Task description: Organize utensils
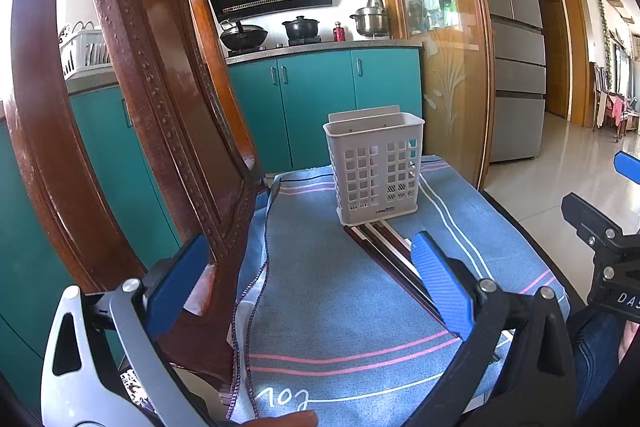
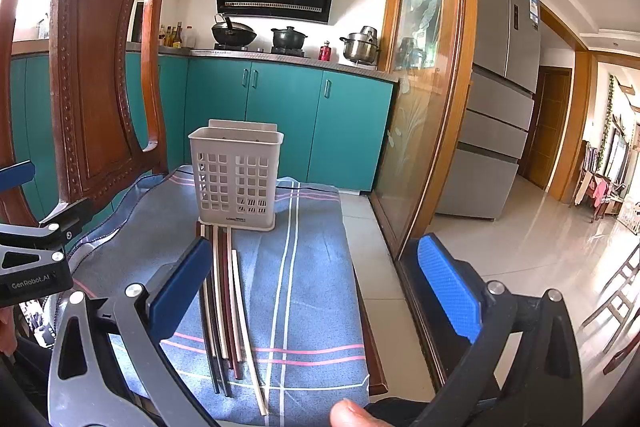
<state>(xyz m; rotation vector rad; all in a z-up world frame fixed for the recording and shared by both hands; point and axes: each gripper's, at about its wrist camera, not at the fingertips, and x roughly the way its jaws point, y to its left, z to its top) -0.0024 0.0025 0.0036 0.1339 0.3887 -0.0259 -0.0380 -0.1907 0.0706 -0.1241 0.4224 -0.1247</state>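
A white slotted utensil holder (image 1: 375,165) stands upright and empty at the far end of a blue striped cloth (image 1: 328,299); it also shows in the right wrist view (image 2: 236,179). Several chopsticks (image 2: 226,307), white, dark and maroon, lie side by side on the cloth (image 2: 308,291) in front of the holder; in the left wrist view the chopsticks (image 1: 384,251) run under my right finger. My left gripper (image 1: 308,283) is open and empty above the cloth. My right gripper (image 2: 316,283) is open and empty, with its left finger (image 2: 180,291) over the chopsticks.
A carved wooden chair back (image 1: 160,115) rises close on the left and shows in the right wrist view (image 2: 96,75). A glass sliding door (image 2: 424,99) and tiled floor (image 2: 520,247) lie to the right. Teal kitchen cabinets (image 2: 288,123) stand behind.
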